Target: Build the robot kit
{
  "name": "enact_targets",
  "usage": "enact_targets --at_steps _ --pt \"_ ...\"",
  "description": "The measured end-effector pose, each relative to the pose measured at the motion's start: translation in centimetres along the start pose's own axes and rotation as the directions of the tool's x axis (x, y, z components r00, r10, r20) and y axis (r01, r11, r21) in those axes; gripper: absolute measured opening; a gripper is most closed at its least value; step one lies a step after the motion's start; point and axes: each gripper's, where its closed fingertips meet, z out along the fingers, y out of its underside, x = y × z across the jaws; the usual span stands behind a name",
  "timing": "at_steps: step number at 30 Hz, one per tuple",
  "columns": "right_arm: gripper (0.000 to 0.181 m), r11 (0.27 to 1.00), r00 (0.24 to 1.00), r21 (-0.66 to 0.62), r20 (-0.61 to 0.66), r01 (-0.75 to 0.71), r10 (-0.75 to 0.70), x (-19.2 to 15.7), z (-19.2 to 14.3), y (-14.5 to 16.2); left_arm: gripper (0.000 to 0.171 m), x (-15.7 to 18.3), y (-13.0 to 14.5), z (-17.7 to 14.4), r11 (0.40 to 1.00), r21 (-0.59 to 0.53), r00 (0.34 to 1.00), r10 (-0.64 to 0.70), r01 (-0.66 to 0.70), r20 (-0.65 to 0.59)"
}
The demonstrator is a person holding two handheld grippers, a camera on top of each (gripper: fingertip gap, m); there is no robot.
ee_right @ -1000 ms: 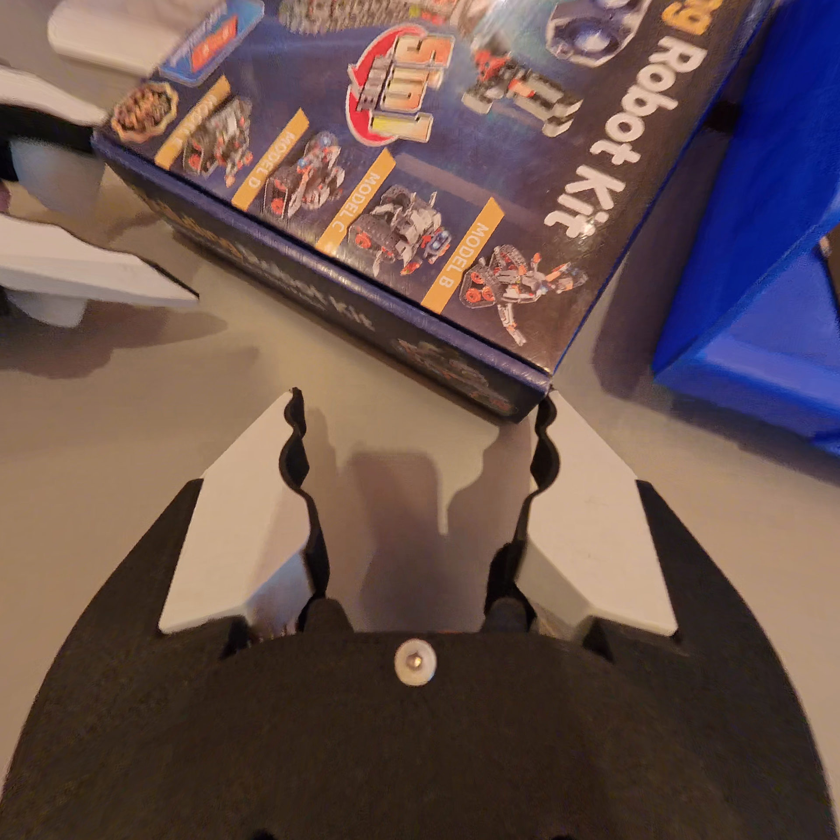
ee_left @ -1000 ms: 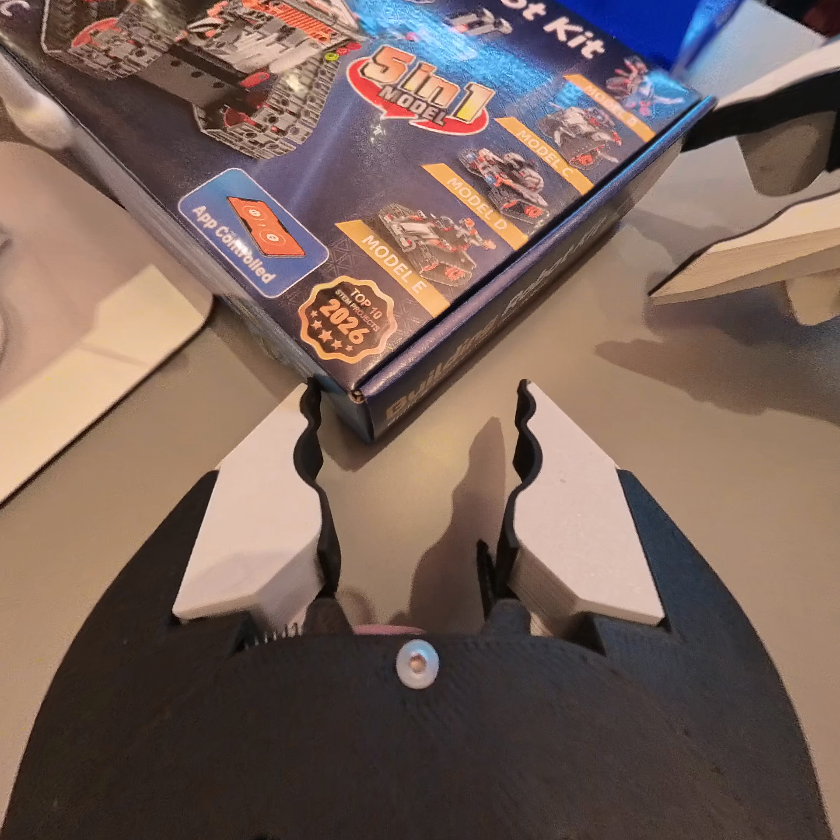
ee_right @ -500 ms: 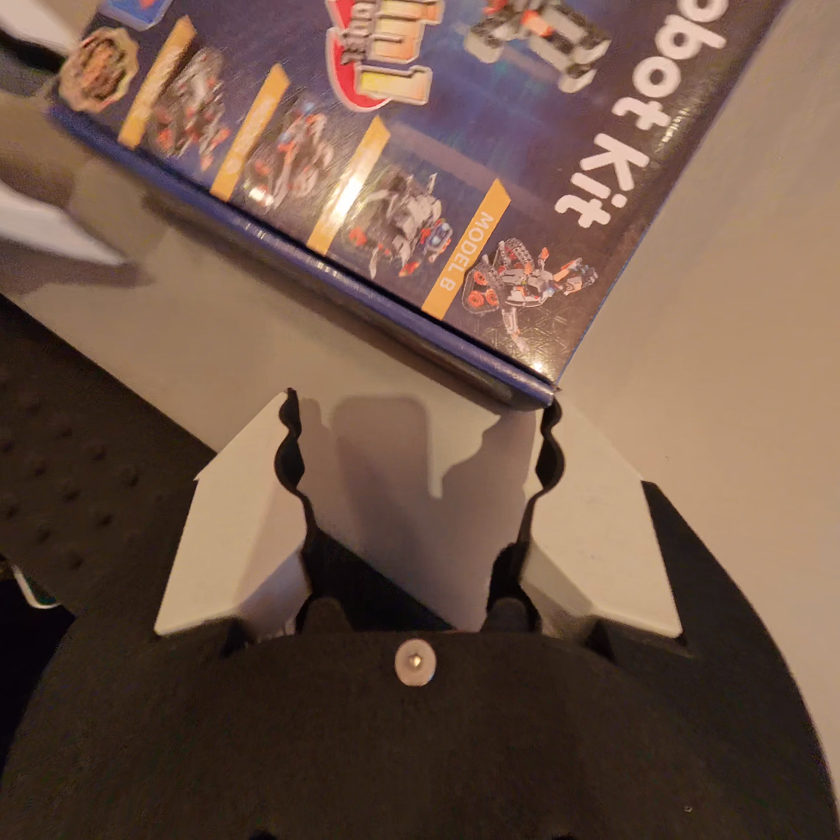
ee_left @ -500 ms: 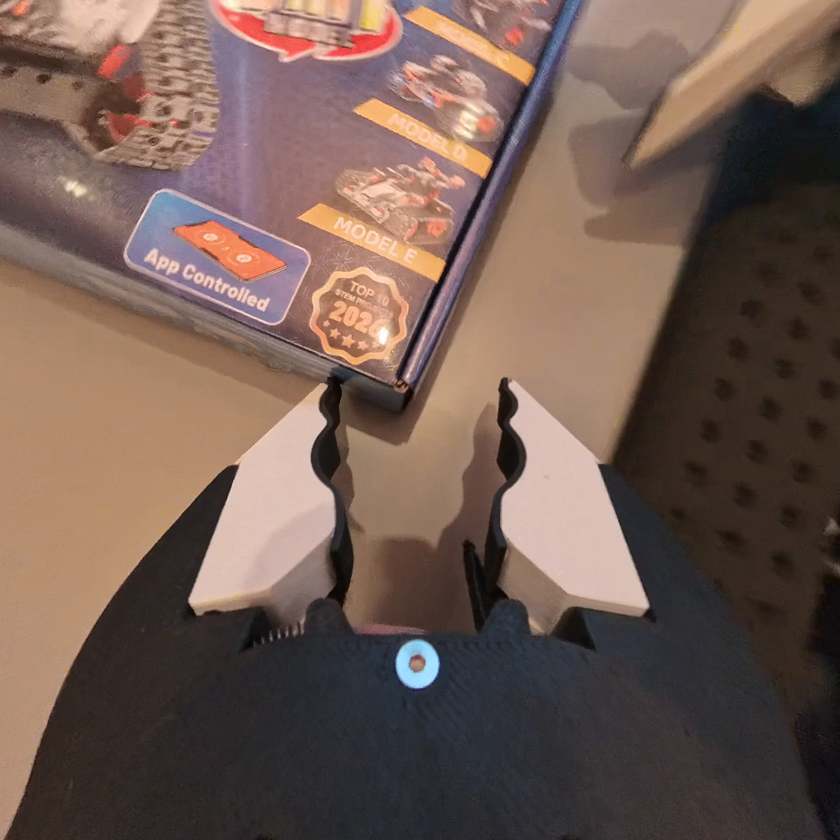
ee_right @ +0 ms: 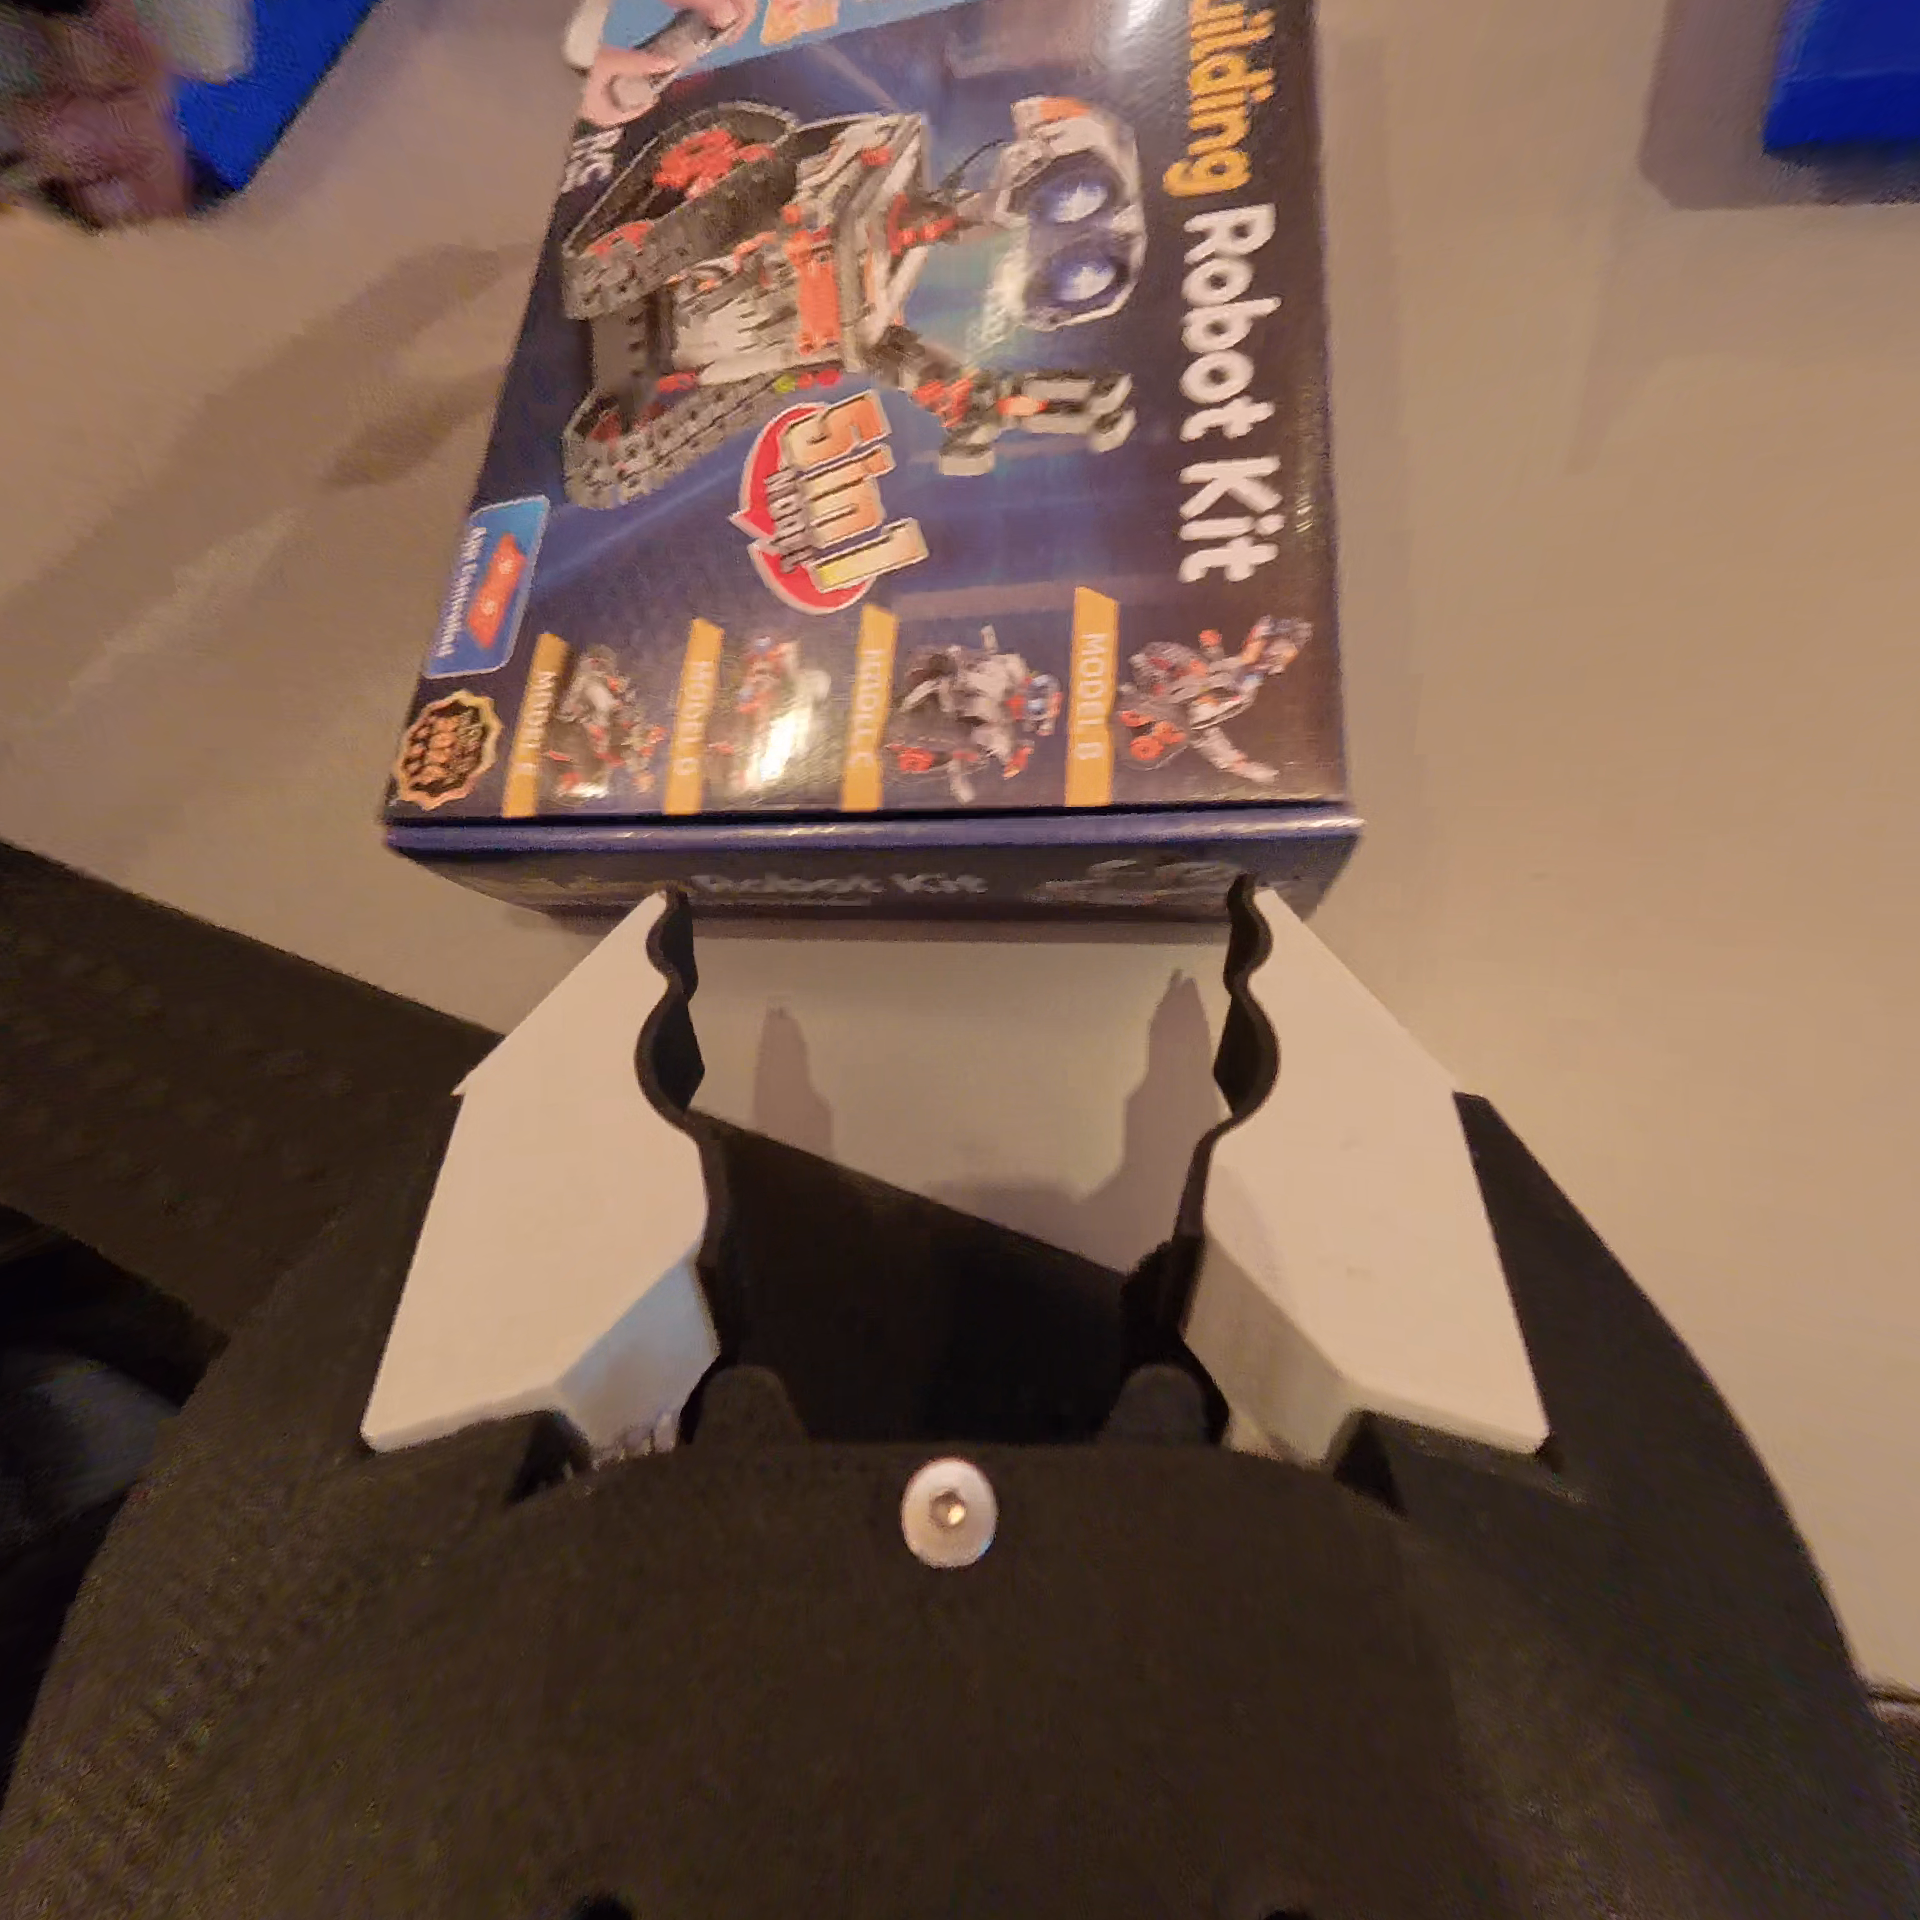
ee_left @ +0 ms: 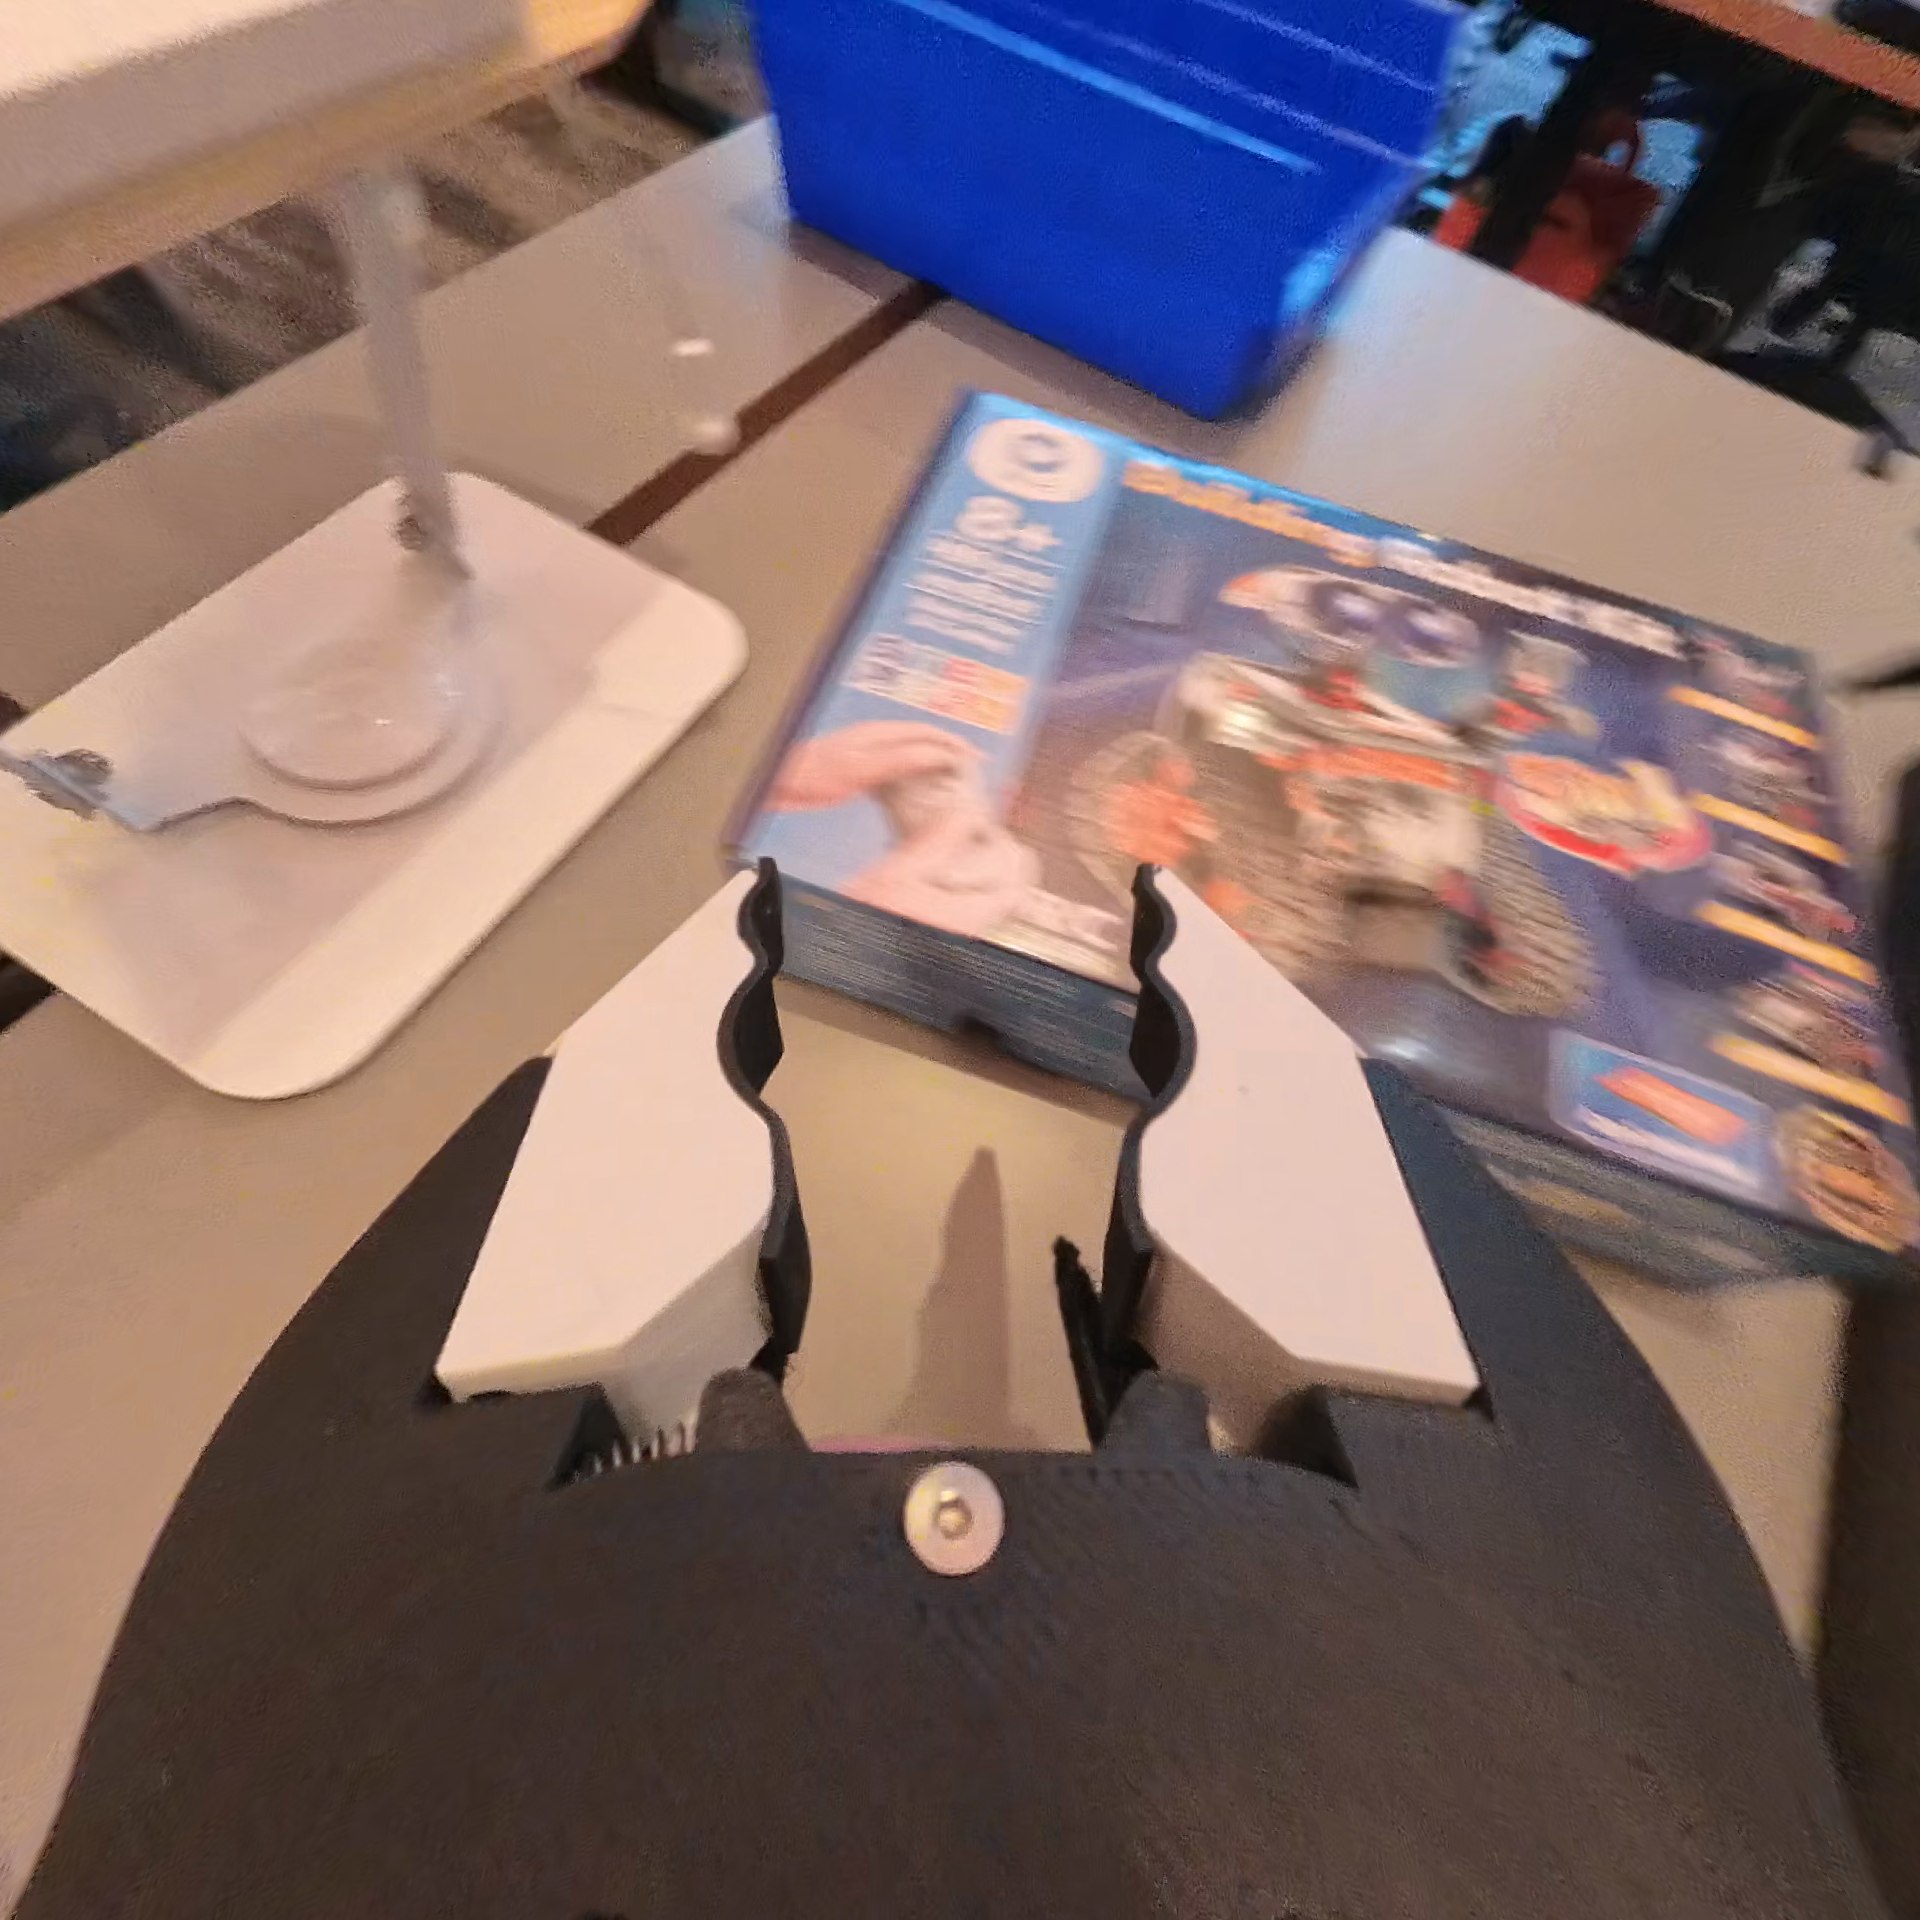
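hovering low over the grey bench (ee_left: 260, 1247), the left tool (ee_left: 951, 904) has its white fingers (ee_left: 644, 1143) spread to a moderate gap with nothing between them, the tips just short of the near left corner of the dark blue printed box (ee_left: 1351, 810). the box lies flat on the bench, picture side up. left of the box stands a white square stand base (ee_left: 416, 831) with a clear round foot and a slanted clear stem rising from it. beyond the box, near its far edge, sits a blue bin (ee_left: 1091, 177).

in the right wrist view the right tool (ee_right: 956, 904) is opened wide and empty, its two tips close against the near short side of the box (ee_right: 883, 520); whether they touch it cannot be told. the bench edge (ee_right: 935, 1153) runs diagonally under this tool, with dark dotted flooring (ee_right: 208, 1091) nearer than the box. beyond the box, at the far right corner, a blue shape (ee_right: 1839, 83) shows, blurred.
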Motion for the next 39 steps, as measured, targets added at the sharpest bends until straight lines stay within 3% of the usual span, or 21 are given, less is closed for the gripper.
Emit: enact_targets --at_steps 3,6,9,17,21,23,29,34,37,39 --pt "0.103 1.0 0.999 -0.014 0.042 -0.008 0.009 -2.0 0.6 0.7 0.07 -4.4 -0.2 4.8 0.999 -0.045 1.0 -0.012 0.012 -0.005" --pt "0.104 0.999 0.997 -0.045 0.082 0.013 -0.009 -3.7 1.9 0.9 0.06 -3.0 1.2 8.2 0.977 -0.166 0.96 -0.171 0.136 -0.224" --pt "0.112 0.999 0.999 -0.044 0.049 -0.001 0.003 -2.9 2.7 0.0 0.059 -2.7 1.6 8.8 0.973 -0.185 0.952 -0.183 0.14 -0.244" --pt "0.121 0.999 0.998 -0.049 0.067 0.012 -0.009 1.7 5.5 -4.0 0.067 -1.4 5.9 2.6 0.962 -0.267 0.962 -0.13 0.064 -0.239" --pt "0.129 0.988 0.995 -0.125 0.042 0.092 -0.088 4.0 6.9 -5.0 0.05 1.8 8.8 -1.4 0.947 -0.321 0.949 -0.117 0.019 -0.292" --pt "0.123 0.983 0.992 -0.152 0.081 0.105 -0.094 4.0 7.6 -5.3 0.051 2.3 9.7 -2.5 0.948 -0.317 0.968 -0.059 -0.022 -0.245" --pt "0.129 0.981 0.99 -0.148 0.087 0.123 -0.111 4.7 8.2 -5.9 0.066 4.9 10.7 -3.5 0.937 -0.334 0.963 0.007 -0.1 -0.269" --pt "0.125 0.986 0.998 -0.155 0.022 0.062 -0.06 4.9 5.5 -3.6 0.065 3.8 9.4 -0.1 0.92 -0.336 0.965 0.128 -0.201 -0.229" --pt "0.123 0.983 0.999 -0.177 -0.005 0.05 -0.052 3.9 3.2 -1.4 0.088 3.3 8.4 3.7 0.903 -0.337 0.952 0.192 -0.267 -0.24" --pt "0.127 0.978 0.998 -0.202 -0.009 0.059 -0.062 3.7 1.8 -0.1 0.086 3.0 7.3 6.0 0.917 -0.314 0.955 0.172 -0.245 -0.242"
